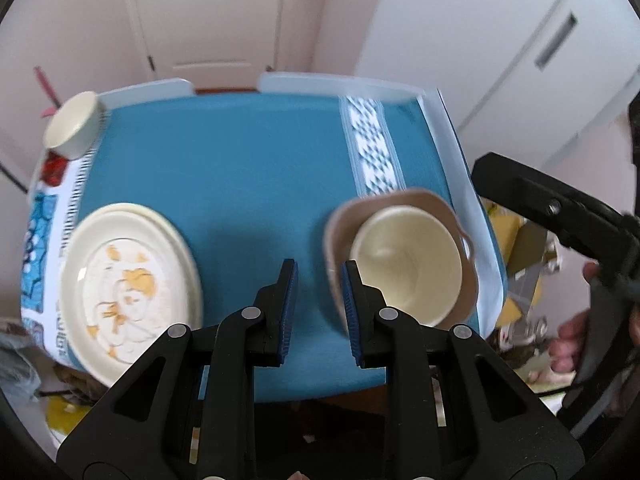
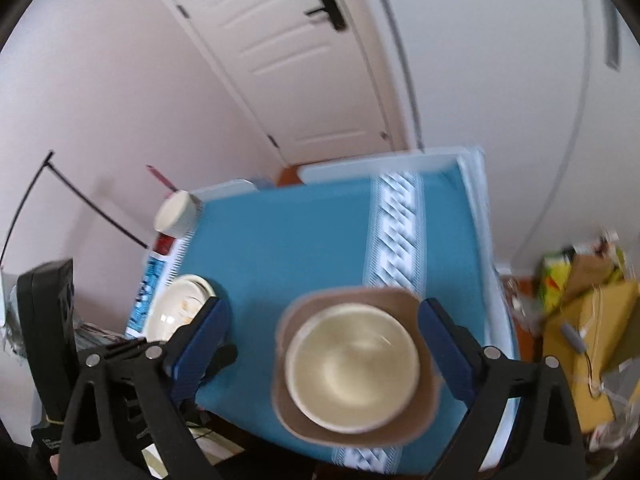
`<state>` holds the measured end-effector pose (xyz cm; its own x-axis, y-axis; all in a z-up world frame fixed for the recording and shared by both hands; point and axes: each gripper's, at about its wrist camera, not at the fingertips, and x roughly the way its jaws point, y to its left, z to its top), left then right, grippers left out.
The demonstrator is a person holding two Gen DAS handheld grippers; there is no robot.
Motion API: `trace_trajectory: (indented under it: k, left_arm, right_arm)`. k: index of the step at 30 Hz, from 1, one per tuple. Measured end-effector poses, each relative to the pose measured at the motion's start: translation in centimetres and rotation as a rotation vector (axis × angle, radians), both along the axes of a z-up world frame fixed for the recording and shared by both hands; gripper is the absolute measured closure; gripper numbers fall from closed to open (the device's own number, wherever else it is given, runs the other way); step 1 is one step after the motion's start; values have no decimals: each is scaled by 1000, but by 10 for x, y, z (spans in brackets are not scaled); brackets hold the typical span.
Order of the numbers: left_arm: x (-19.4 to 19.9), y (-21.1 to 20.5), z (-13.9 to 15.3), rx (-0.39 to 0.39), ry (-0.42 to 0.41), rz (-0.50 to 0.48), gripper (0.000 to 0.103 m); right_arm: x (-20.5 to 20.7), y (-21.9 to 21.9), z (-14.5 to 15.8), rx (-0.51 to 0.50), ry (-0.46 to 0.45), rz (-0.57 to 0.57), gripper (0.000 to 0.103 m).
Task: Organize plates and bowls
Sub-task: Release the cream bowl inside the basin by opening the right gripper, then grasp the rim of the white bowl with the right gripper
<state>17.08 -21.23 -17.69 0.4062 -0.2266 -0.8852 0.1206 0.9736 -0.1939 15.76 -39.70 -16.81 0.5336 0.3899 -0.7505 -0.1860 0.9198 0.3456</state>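
Right tongs (image 2: 322, 340) straddle upright cream bowl (image 2: 352, 366) (mouth up).

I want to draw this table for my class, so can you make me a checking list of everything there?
Surface: blue tablecloth with a white patterned stripe.
Job's things: cream bowl sits inside a brown dish; stacked plates, the top one with an orange picture; small cream cup at the far corner.
Clutter: boxes and wrappers on the floor.
Grippers: left gripper jaws shut, empty; right gripper jaws open above the bowl.
Cables: thin wire among the boxes.
Surroundings: white door, pale walls.
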Motion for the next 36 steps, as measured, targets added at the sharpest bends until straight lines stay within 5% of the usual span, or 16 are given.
trace_trajectory:
  k: [14, 15, 16, 17, 26, 32, 36]
  left_arm:
    - [4, 154, 53, -16, -151, 275, 78]
    - [10, 165, 52, -13, -143, 286, 57]
    - [18, 177, 51, -8, -136, 299, 14]
    - [24, 189, 50, -4, -140, 309, 0]
    - [84, 282, 22, 138, -96, 432, 1]
    - [130, 354, -14, -15, -56, 522, 1]
    - [151, 374, -40, -159, -54, 575, 2]
  right_arm:
    - [57, 126, 27, 104, -124, 236, 1]
    - [64, 137, 26, 109, -124, 243, 1]
    - [71, 149, 25, 111, -123, 251, 1]
    - [78, 157, 24, 110, -118, 258, 1]
    - [145, 251, 8, 24, -53, 340, 1]
    - [196, 312, -23, -68, -14, 377, 1]
    - [231, 343, -60, -37, 67, 433, 1]
